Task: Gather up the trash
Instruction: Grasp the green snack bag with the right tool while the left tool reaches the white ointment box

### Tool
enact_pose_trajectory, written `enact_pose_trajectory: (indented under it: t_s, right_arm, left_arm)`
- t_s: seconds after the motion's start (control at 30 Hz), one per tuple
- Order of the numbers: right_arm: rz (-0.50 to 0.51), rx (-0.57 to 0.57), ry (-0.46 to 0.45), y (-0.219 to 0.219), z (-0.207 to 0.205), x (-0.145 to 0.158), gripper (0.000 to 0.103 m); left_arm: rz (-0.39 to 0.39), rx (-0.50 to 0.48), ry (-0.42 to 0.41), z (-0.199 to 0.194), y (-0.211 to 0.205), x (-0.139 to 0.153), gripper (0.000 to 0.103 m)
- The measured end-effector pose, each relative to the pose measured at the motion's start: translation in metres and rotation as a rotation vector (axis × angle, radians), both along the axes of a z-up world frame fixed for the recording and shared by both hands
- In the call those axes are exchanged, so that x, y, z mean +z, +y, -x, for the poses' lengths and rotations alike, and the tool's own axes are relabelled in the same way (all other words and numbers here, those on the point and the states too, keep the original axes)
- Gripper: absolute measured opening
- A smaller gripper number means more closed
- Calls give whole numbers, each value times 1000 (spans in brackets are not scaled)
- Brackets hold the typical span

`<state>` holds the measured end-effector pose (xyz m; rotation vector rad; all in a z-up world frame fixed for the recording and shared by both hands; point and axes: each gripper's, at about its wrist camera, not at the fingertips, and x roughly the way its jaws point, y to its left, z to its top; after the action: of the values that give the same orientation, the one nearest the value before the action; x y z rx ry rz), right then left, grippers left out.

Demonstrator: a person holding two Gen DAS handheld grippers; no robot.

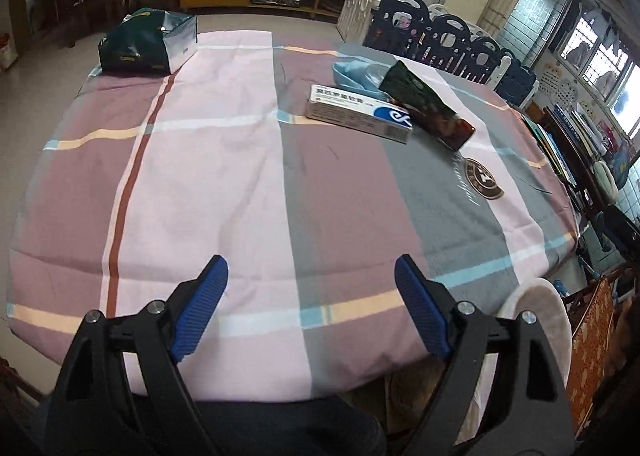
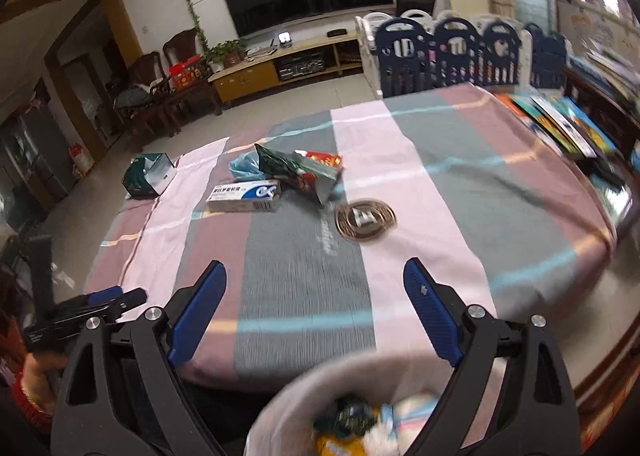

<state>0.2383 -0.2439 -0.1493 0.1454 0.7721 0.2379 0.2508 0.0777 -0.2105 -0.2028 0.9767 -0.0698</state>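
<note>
The left claw [image 1: 311, 284] hangs low over the near edge of the desk [image 1: 224, 176], which is covered by a pink, mauve and grey checked cloth; its blue ribbed pads [image 1: 202, 306] stand wide apart with nothing between them, touching nothing. It points across the cloth toward the far side. The right claw [image 2: 315, 288] is held over the near right part of the desk, above a pale round bin [image 2: 280, 412] just off the desk's edge, and it too is spread wide with nothing in it. In the right wrist view the left claw shows at the lower left, level and side-on.

The trash lies in a cluster toward the far middle of the desk: a white and blue rectangular cardboard box [image 1: 360, 114] lies flat, with a dark green and red foil snack bag [image 1: 426, 110] touching its right end and a crumpled light blue plastic bag [image 1: 358, 74] just behind both. A dark green paper bag with a silver lining [image 1: 148, 42] sits apart at the far left corner. The bin already holds blurred scraps of wrappers [image 2: 360, 424]. A round brown emblem [image 2: 365, 219] is printed on the cloth near the snack bag.
</note>
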Motion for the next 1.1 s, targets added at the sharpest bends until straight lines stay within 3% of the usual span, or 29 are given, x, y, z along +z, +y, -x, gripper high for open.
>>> enact_pose_trajectory:
  t_s: [0.17,0.23,0.3,0.4,0.43,0.5,0.57,0.6,0.63,0.73,0.87,1.03,1.1]
  right_arm:
    - [123,84,-70,42,-77,-12,88]
    - [188,123,-74,60,-108,-24,88]
    - [243,160,-58,73,-136,-41,88]
    - [274,196,-27,82,-165,-67,85]
    - [285,203,-22,83,-170,-74,82]
    - [308,232,4,88,-182,-88,55]
    - [321,261,27,92,-189,-98,34]
    - [324,261,24,93,-189,-101,15]
    - [311,259,28,91,-188,-102,10]
    - [235,245,40,81,-173,-95,8]
    - [179,189,43,58,-134,-80,8]
    - [92,88,98,25,-82,-71,8]
    - [99,59,118,19,-65,-71,8]
  left_arm:
    - [-30,-17,-59,-55,16,-2,85]
    - [-35,-37,-63,-82,16,-5,79]
    - [1,-69,-46,-106,15,-9,72]
    - [108,-126,-44,-139,14,-16,72]
    - [124,-139,-43,-151,14,-18,72]
    - [130,-163,-65,-174,11,-20,73]
    - [138,-194,-87,-193,9,-21,79]
    - [130,-210,-97,-205,6,-21,87]
    - [118,-227,-111,-214,2,-21,90]
    - [121,-309,-131,-236,-10,-26,94]
    - [197,-428,-50,-254,-24,-46,94]
    - [261,-551,60,-243,-38,-54,94]
    - [229,-618,83,-225,-43,-54,93]
